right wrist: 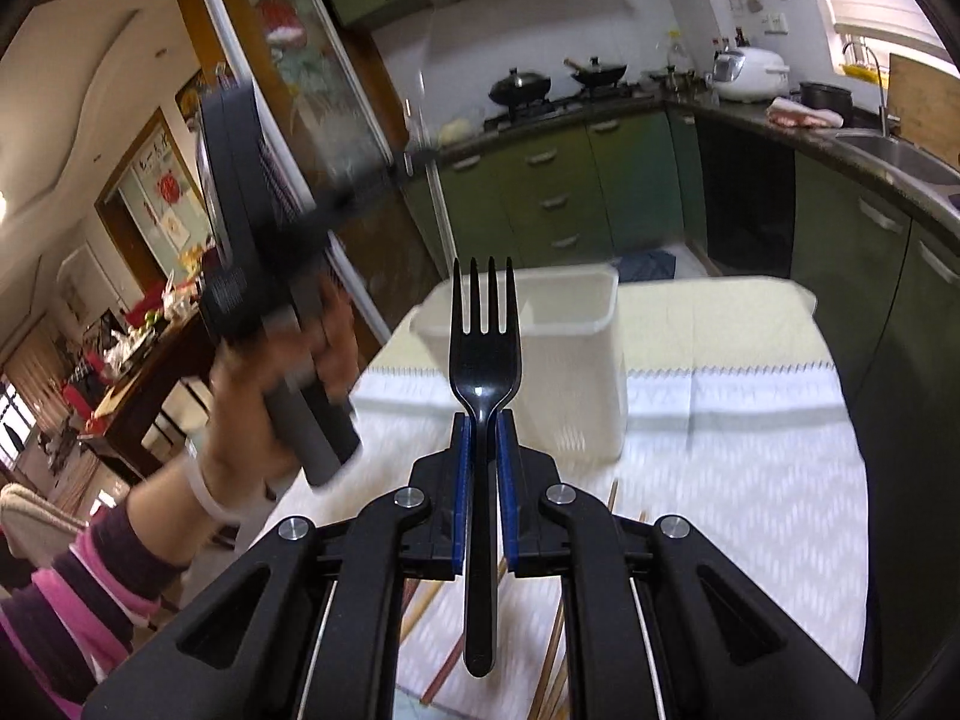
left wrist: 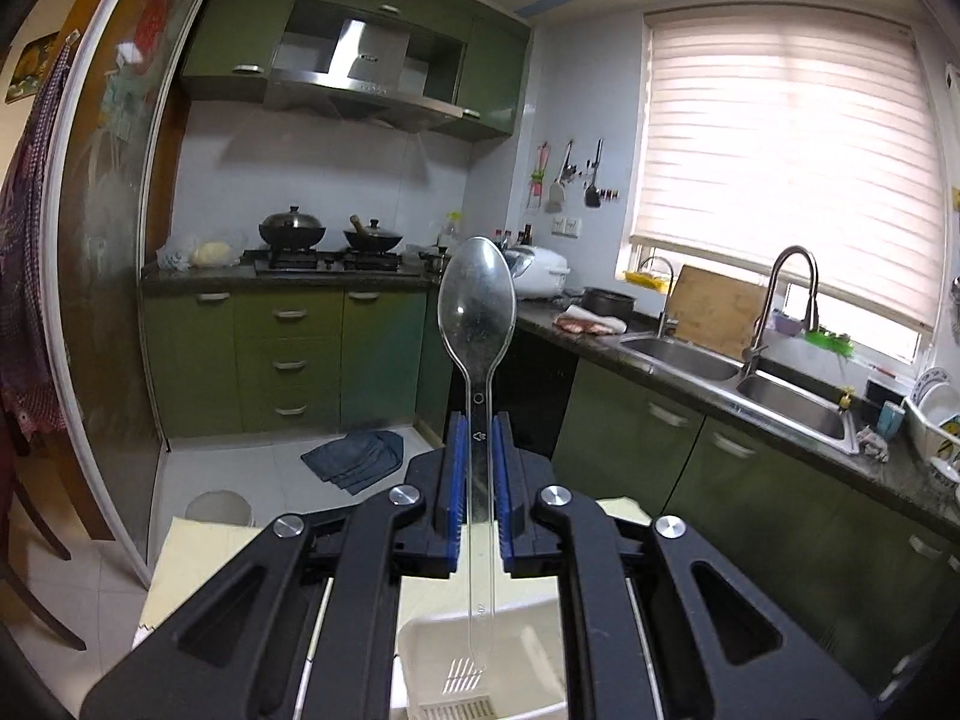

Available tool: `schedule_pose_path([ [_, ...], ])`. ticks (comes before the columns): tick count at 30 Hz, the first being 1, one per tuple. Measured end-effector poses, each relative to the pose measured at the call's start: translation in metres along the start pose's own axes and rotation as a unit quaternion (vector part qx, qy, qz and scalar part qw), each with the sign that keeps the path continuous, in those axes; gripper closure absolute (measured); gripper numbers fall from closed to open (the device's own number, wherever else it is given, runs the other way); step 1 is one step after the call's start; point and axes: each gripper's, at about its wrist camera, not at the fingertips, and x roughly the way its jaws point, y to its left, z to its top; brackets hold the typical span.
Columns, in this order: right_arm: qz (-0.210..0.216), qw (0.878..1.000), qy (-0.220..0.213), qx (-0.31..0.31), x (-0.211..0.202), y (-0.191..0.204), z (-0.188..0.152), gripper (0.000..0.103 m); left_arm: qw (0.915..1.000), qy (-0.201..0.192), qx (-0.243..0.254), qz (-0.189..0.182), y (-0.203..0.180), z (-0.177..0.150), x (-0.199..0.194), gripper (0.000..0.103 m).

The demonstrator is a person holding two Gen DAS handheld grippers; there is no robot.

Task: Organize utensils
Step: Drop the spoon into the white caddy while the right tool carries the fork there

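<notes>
My left gripper (left wrist: 478, 420) is shut on the handle of a clear plastic spoon (left wrist: 477, 300), whose bowl points up and away, high above the kitchen floor. Below it, the rim of a white plastic bin (left wrist: 432, 636) shows between the gripper arms. My right gripper (right wrist: 482, 417) is shut on a black plastic fork (right wrist: 483, 336), tines pointing forward over the table. The white bin (right wrist: 576, 360) stands upright on the table just beyond the fork. Several wooden chopsticks (right wrist: 555, 648) lie on the cloth under the right gripper. A hand holds the left gripper's body (right wrist: 270, 276) at the left, blurred.
The table carries a white patterned cloth (right wrist: 750, 510) over a pale yellow cover (right wrist: 720, 324). Green cabinets (left wrist: 288, 354), a stove with two woks (left wrist: 327, 234), a double sink (left wrist: 756, 372) and a blue rag (left wrist: 354, 456) on the floor lie beyond. A wooden chair (left wrist: 30, 540) stands at the left.
</notes>
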Motion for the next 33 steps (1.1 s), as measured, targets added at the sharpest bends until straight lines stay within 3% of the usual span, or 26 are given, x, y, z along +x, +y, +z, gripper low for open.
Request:
schedule_pose_path([
  [7, -0.006, 0.998, -0.057, 0.009, 0.002, 0.0, 0.044, 0.094, 0.9991, 0.034, 0.024, 0.0, 0.001, -0.037, 0.011, 0.093],
  [10, -0.016, 0.997, -0.082, 0.005, 0.01, 0.002, 0.064, 0.093, 0.9987, 0.045, 0.022, -0.008, 0.002, -0.047, 0.01, 0.082],
  [20, -0.083, 0.98, -0.179, -0.017, 0.054, 0.004, 0.123, 0.093, 0.9988, 0.045, -0.006, -0.019, 0.018, -0.042, -0.023, 0.081],
  [25, -0.111, 0.975, -0.189, -0.031, 0.089, -0.003, 0.127, 0.093, 0.9981, 0.058, -0.011, -0.016, 0.027, -0.044, -0.038, 0.08],
  [31, -0.112, 0.98, -0.165, -0.018, 0.112, -0.018, 0.108, 0.093, 0.9962, 0.082, -0.024, -0.017, 0.038, -0.053, -0.052, 0.077],
  [33, -0.112, 0.98, -0.16, -0.019, 0.113, -0.02, 0.101, 0.079, 0.9955, 0.09, -0.024, -0.016, 0.04, -0.057, -0.056, 0.075],
])
